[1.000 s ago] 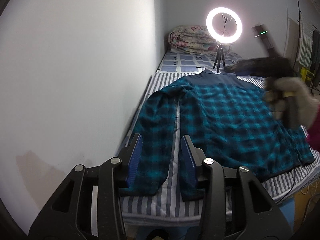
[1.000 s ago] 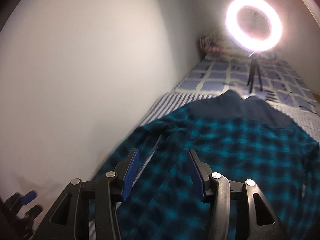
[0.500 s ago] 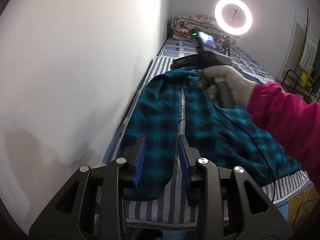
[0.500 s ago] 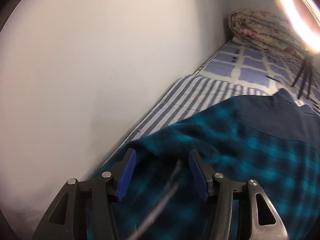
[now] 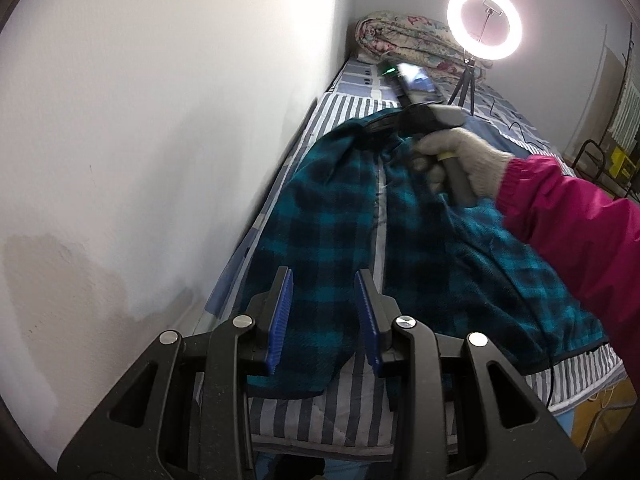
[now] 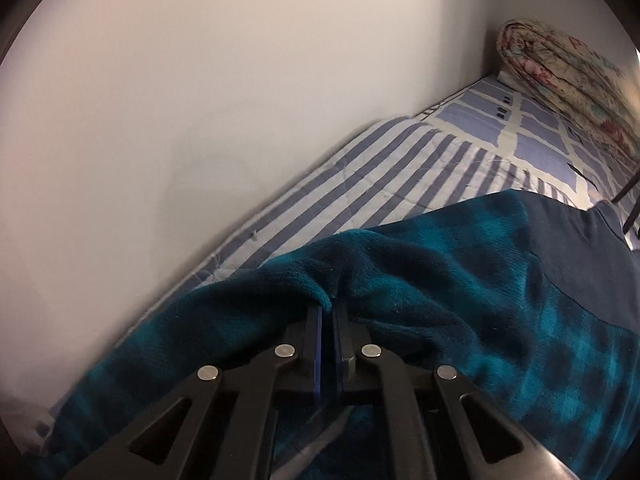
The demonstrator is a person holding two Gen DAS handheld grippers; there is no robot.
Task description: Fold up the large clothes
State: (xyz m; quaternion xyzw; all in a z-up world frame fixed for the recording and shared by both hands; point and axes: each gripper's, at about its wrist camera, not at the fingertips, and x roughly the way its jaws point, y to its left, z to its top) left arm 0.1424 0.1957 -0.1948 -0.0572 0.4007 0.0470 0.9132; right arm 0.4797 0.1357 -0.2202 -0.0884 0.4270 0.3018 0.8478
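Note:
A teal and black plaid shirt (image 5: 328,232) lies spread on the striped bed sheet (image 5: 344,416), its left sleeve running along the wall side. My left gripper (image 5: 325,312) hovers over the sleeve's cuff end. Its blue pads (image 5: 282,312) stand apart with sleeve fabric showing in the gap, none of it pinched. My right gripper (image 6: 327,320) is shut on a raised fold of the shirt (image 6: 480,280) near the shoulder. In the left wrist view, a gloved hand (image 5: 464,160) holds that right gripper (image 5: 376,128) at the top of the sleeve.
A white wall (image 5: 160,120) runs close along the bed's left side. A rolled floral quilt (image 5: 408,36) and a lit ring light (image 5: 484,26) on a tripod stand at the far end. A pink sleeve (image 5: 568,216) crosses above the shirt's right half.
My right gripper swung across and down to the shirt's shoulder and shut on a fold there. My left gripper sank closer to the sleeve cuff, its jaws a little narrower.

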